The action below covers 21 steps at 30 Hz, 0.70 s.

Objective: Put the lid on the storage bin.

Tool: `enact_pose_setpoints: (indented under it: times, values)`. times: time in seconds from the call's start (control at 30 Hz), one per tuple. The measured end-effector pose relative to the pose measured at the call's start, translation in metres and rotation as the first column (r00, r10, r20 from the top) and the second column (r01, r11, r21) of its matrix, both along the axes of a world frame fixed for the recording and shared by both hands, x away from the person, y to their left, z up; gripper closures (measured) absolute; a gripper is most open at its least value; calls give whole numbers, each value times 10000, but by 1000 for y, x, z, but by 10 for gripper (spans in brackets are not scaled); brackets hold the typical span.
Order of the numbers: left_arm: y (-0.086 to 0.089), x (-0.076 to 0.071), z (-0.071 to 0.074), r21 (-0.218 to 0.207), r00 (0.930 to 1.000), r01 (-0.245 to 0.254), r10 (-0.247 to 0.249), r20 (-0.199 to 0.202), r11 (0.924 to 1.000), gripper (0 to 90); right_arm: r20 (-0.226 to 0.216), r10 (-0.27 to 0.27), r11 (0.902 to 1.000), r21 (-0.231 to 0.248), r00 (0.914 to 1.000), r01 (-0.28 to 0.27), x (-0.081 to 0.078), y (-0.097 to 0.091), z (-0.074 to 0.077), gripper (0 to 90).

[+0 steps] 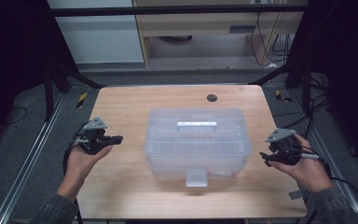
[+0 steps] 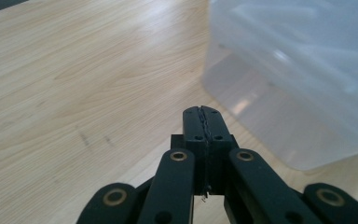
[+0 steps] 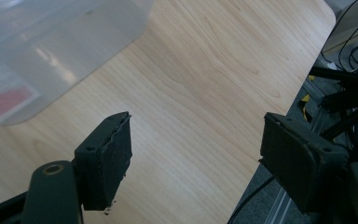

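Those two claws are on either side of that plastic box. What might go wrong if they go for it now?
The left gripper is shut, so it would probably just push the clear box sideways. The right gripper hangs over the table edge, open, far from the box. The box's walls look smooth, so it might slip.

The clear box [image 2: 298, 70] is blurry and cut off at 2 o'clock; its red label [image 3: 7, 100] is too blurry to read.

We see a wooden table [image 1: 121, 107] bearing a clear lidded box [image 1: 197, 142] at its middle; beyond the box, near the far edge, sits a dark round hole [image 1: 211, 97].
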State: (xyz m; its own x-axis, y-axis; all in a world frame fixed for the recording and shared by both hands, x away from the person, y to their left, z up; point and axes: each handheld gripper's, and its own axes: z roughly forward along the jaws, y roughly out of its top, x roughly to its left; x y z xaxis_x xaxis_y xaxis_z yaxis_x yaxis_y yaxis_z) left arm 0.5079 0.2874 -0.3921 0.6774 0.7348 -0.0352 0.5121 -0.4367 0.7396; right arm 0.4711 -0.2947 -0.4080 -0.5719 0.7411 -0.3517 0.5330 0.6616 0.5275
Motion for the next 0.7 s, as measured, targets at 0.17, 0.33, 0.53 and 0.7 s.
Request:
enact_pose_setpoints:
  times: [0.17,0.33,0.53,0.7]
  values:
    - [5,26,-18,141,9969,-790,790,53,9968,900,-31,-501,9987,22,9987,501,30,1,-12,268]
    - [2,42,-37,794,9946,-1018,1030,-111,9916,900,-185,-735,9969,268,9971,740,49,1,-22,262]
    - [7,59,-54,814,9874,-1543,1565,-215,9847,900,-518,-1421,9880,540,9885,1448,80,-2,-46,252]
    - [11,67,-64,604,9801,-1969,1981,-137,9786,899,-629,-1935,9741,1064,9791,1994,98,-9,-61,231]
